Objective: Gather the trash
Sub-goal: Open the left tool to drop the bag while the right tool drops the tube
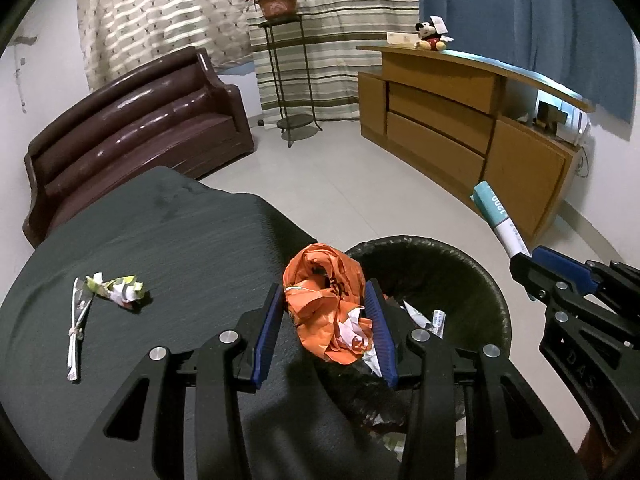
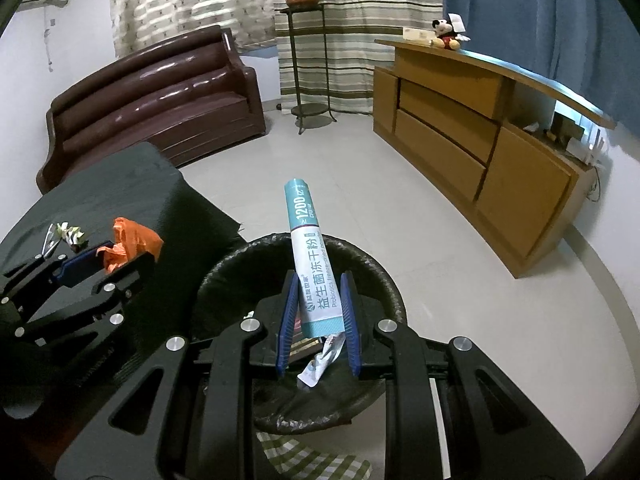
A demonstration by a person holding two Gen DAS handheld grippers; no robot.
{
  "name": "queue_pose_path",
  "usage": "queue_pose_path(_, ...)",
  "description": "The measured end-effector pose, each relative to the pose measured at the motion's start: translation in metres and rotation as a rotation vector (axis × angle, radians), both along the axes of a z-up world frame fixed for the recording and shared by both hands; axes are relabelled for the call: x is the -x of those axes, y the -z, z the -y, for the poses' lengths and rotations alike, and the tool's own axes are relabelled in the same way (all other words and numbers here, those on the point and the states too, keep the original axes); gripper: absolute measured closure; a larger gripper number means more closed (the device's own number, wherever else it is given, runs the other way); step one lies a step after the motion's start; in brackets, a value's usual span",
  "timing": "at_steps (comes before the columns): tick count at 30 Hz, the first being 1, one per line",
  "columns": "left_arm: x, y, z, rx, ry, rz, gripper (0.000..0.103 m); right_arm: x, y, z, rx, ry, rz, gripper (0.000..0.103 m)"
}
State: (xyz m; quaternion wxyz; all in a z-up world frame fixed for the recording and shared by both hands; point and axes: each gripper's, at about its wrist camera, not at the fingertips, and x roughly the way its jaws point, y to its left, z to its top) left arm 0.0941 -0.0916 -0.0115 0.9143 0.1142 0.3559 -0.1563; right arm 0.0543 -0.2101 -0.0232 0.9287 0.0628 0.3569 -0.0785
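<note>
My left gripper (image 1: 326, 300) is shut on a crumpled orange plastic bag (image 1: 324, 292), held at the table's edge beside the black bin (image 1: 472, 268). It shows in the right wrist view too (image 2: 132, 242). My right gripper (image 2: 320, 284) is shut on a long teal-and-white probiotic powder box (image 2: 308, 256), held over the bin (image 2: 368, 268); the box also shows in the left wrist view (image 1: 498, 216). A crumpled green-and-white wrapper (image 1: 120, 288) and a white plastic utensil (image 1: 78, 320) lie on the dark table (image 1: 180, 232).
The bin holds several scraps of paper and packaging (image 1: 424, 316). A brown sofa (image 1: 136, 128), a metal plant stand (image 1: 292, 80) and a wooden cabinet (image 1: 460, 120) stand beyond on the pale tiled floor. A checked cloth (image 2: 304, 456) lies below the bin.
</note>
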Motion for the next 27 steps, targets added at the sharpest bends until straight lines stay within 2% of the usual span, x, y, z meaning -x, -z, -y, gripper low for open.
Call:
queue_pose_path(16, -0.011, 0.007, 0.008, -0.015, -0.01, -0.033, 0.06, -0.016, 0.018, 0.014, -0.049, 0.039, -0.031, 0.08)
queue_pose_path(19, -0.012, 0.009, 0.01, -0.019, -0.008, -0.041, 0.052, -0.018, 0.024, 0.021, -0.077, 0.055, -0.049, 0.078)
queue_pose_path(21, -0.012, 0.009, 0.011, -0.019, -0.01, -0.036, 0.048, -0.018, 0.026, 0.022, -0.083, 0.061, -0.053, 0.072)
queue_pose_path(27, -0.011, 0.009, 0.011, -0.022, -0.008, -0.033, 0.042, -0.018, 0.028, 0.023, -0.085, 0.068, -0.056, 0.072)
